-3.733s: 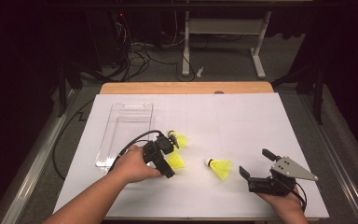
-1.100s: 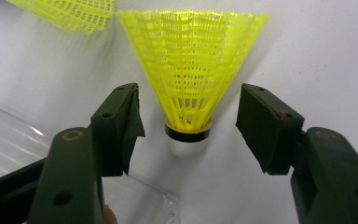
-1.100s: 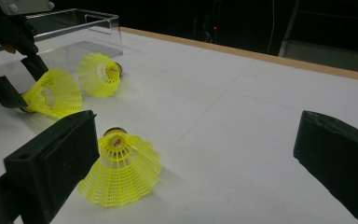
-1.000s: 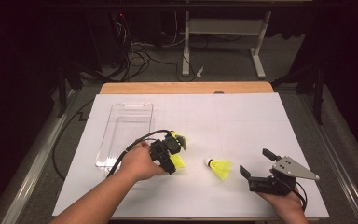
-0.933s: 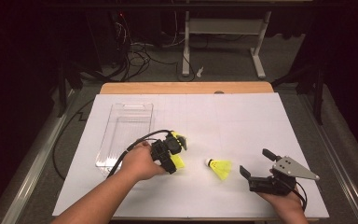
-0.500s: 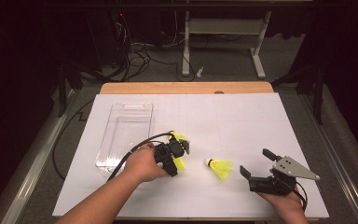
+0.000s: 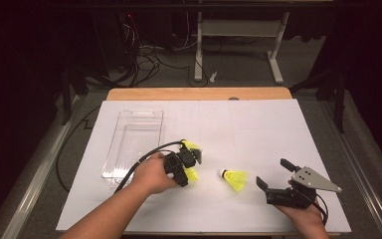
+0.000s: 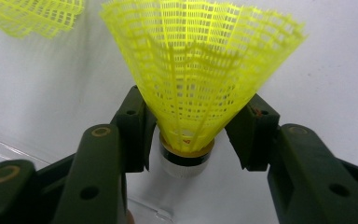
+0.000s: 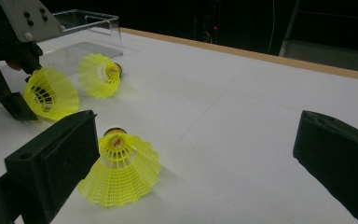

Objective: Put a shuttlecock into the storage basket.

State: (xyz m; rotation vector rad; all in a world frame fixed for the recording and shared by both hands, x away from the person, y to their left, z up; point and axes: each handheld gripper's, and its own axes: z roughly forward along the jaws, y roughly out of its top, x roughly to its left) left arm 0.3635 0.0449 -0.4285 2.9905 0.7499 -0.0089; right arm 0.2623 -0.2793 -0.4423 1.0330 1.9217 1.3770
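Three yellow mesh shuttlecocks lie on the white table sheet (image 7: 278, 124). My left gripper (image 7: 188, 169) (image 8: 189, 130) has one shuttlecock (image 7: 192, 174) (image 8: 200, 70) between its jaws. The jaws have just been closing, and both pads now touch the skirt just above the cork base. A second shuttlecock (image 7: 191, 145) (image 9: 98, 74) lies just beyond it. The third shuttlecock (image 7: 234, 178) (image 9: 121, 172) lies on its side mid-table, left of my right gripper (image 7: 273, 173) (image 9: 196, 140). That gripper rests open near the front edge with nothing between its jaws.
A clear plastic tray (image 7: 129, 144) (image 9: 88, 28) stands to the left of the left hand. The left gripper's black cable (image 7: 144, 154) loops past the tray's near corner. A wooden table edge (image 7: 199, 93) runs along the back.
The left gripper's jaws have drawn in around the near shuttlecock's skirt. The left hand shifted slightly right since the oldest frame. The right gripper and the other two shuttlecocks have not moved.
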